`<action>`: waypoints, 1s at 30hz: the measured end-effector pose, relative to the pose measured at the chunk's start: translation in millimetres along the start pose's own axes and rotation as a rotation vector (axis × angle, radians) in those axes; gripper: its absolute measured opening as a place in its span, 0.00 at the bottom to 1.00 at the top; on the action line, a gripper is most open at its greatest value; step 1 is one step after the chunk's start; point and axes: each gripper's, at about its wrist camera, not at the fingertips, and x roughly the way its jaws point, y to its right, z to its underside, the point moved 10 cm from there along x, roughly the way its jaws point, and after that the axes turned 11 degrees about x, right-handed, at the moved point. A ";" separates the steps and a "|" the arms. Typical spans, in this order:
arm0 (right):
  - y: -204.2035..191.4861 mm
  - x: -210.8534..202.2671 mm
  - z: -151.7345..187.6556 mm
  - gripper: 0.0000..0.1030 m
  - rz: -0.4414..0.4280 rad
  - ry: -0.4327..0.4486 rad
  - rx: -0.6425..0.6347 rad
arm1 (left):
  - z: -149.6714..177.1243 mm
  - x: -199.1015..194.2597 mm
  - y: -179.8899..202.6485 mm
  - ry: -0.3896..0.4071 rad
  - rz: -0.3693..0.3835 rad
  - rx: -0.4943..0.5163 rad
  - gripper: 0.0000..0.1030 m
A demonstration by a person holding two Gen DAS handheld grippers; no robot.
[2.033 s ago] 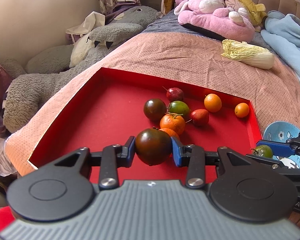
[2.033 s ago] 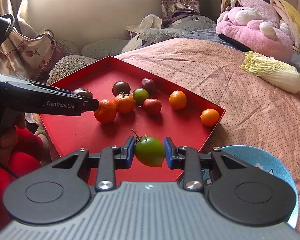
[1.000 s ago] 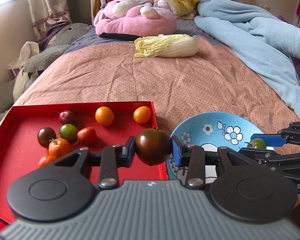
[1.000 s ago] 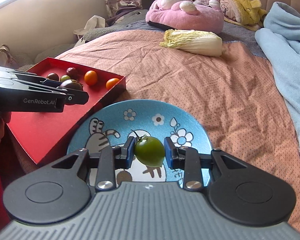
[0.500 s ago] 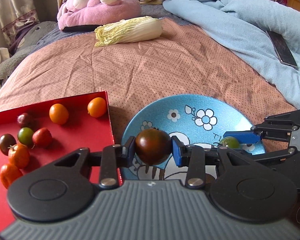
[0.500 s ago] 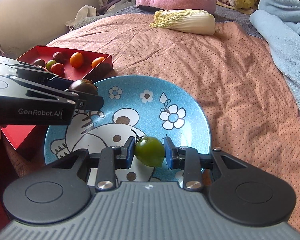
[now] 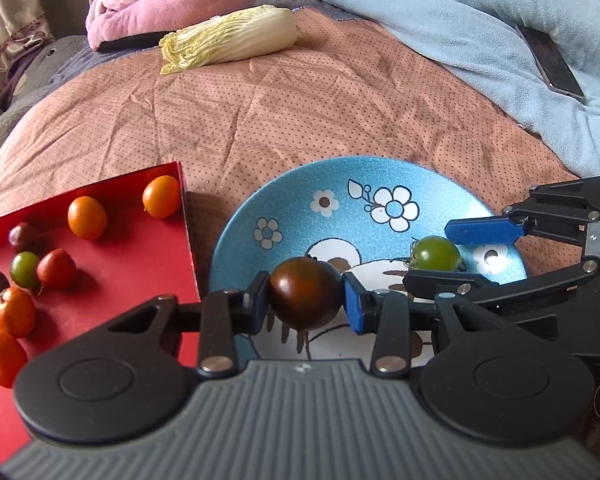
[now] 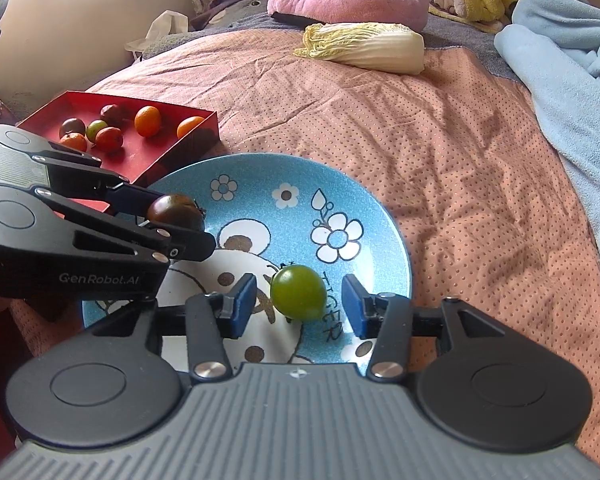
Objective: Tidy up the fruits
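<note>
L gripper clamped on dark tomato, held over near-left part of blue plate. R gripper fingers apart; green tomato sits btwn them on plate's near side, touching neither pad. Red tray just beside plate's left edge, w/ several small orange, red, green & dark fruits in it. Plate & tray on pink dotted bedspread; cabbage toward bed's far end.

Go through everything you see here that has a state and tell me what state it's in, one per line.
Left claw: shut on the dark tomato, above the plate.
Right claw: open, fingers clear of the green tomato.
Green tomato: lying on the plate.
Blue plate: upright on the bedspread.
Red tray: open, eight fruits inside.
</note>
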 end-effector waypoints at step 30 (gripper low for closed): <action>-25.7 -78.0 20.2 1.00 -0.085 0.161 0.428 | -5.3 -51.9 -65.6 0.139 -0.194 -0.189 0.40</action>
